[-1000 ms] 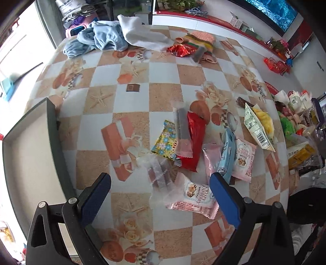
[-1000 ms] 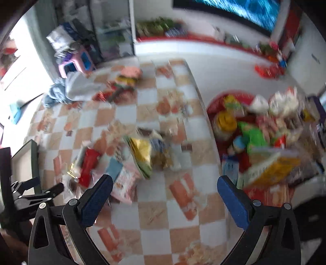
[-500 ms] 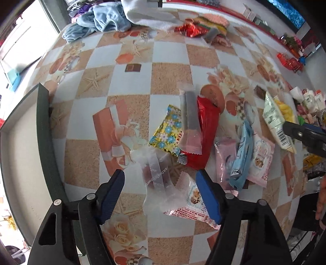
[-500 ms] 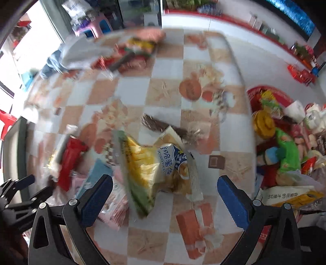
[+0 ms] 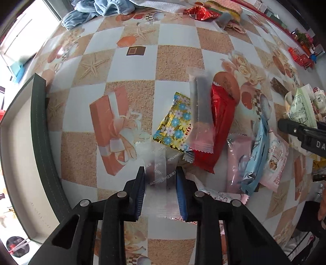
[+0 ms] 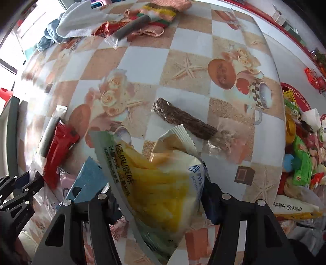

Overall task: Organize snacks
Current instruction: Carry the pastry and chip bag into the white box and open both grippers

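In the left wrist view, our left claw (image 5: 160,184) is clenched on a clear plastic snack wrapper with grey printed lettering (image 5: 160,172), its blue-padded fingers (image 5: 180,188) pressing the packet from both sides just above the checkered, flower-printed tabletop (image 5: 132,67). Just beyond it lie a yellow foil packet with blue flowers (image 5: 174,122), a frosted translucent stick pack (image 5: 199,110) resting partly on a red foil packet (image 5: 218,126), then a pale pink packet (image 5: 237,161), a light blue packet (image 5: 255,161) and a white cranberry cookie packet (image 5: 276,161), overlapping one another. A dark-rimmed open box with a pale lining (image 5: 38,146) stands at the tabletop's left edge. Blue and white cloths (image 5: 101,10) are heaped at the far edge.

In the right wrist view, our right claw (image 6: 159,201) grasps a large white and green bag printed with yellow fries (image 6: 156,179), which fills the space between its fingers. Behind the bag a brown bar in a clear wrapper (image 6: 183,120) lies on the tabletop. A red basket crowded with snacks (image 6: 301,97) sits beyond the right edge. The left claw shows at the lower left, near the red foil packet.
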Available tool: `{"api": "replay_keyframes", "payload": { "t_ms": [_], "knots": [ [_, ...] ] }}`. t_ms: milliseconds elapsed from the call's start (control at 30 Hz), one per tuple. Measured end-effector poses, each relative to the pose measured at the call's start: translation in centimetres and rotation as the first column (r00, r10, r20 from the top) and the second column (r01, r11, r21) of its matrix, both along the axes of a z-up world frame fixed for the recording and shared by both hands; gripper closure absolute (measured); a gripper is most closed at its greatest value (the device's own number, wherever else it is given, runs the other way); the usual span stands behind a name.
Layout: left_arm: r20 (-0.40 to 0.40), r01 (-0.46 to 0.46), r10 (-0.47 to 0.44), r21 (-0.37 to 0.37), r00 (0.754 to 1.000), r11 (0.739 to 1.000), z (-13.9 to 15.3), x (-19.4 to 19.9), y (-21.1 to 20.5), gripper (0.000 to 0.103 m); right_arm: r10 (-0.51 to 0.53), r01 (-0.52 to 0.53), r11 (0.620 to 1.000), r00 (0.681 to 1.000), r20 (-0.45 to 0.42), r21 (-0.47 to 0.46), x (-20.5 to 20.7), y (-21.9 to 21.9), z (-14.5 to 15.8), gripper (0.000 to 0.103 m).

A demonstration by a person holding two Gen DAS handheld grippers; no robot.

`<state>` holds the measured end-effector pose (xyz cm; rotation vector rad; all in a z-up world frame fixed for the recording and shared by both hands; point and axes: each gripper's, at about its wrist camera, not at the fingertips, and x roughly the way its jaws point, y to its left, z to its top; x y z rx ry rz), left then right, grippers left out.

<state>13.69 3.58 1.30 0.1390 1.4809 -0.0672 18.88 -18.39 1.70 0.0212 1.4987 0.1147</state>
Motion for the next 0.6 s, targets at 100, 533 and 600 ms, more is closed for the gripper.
{"api": "replay_keyframes", "payload": {
  "t_ms": [100, 533, 600],
  "knots": [
    [0.002, 0.008, -0.008, 0.008, 1.0, 1.0, 0.5, -0.5, 0.4, 0.072, 0.018, -0.016, 0.996, 1.0, -0.015, 0.09, -0.6, -0.1, 0.2, 0.043],
    [0.054, 0.086, -0.082, -0.069, 0.995, 0.994, 6.2, -6.1, 0.8, 0.072, -0.059, 0.05, 0.991, 0.996, 0.071, 0.127, -9.0, -2.3, 6.3, 0.043],
    [0.079, 0.082, -0.075, -0.1, 0.994, 0.992, 7.4, -6.4, 1.3, 0.072, -0.024, 0.015, 0.996, 0.995, 0.099, 0.091, -9.8, -1.2, 7.2, 0.043]
  ]
}}
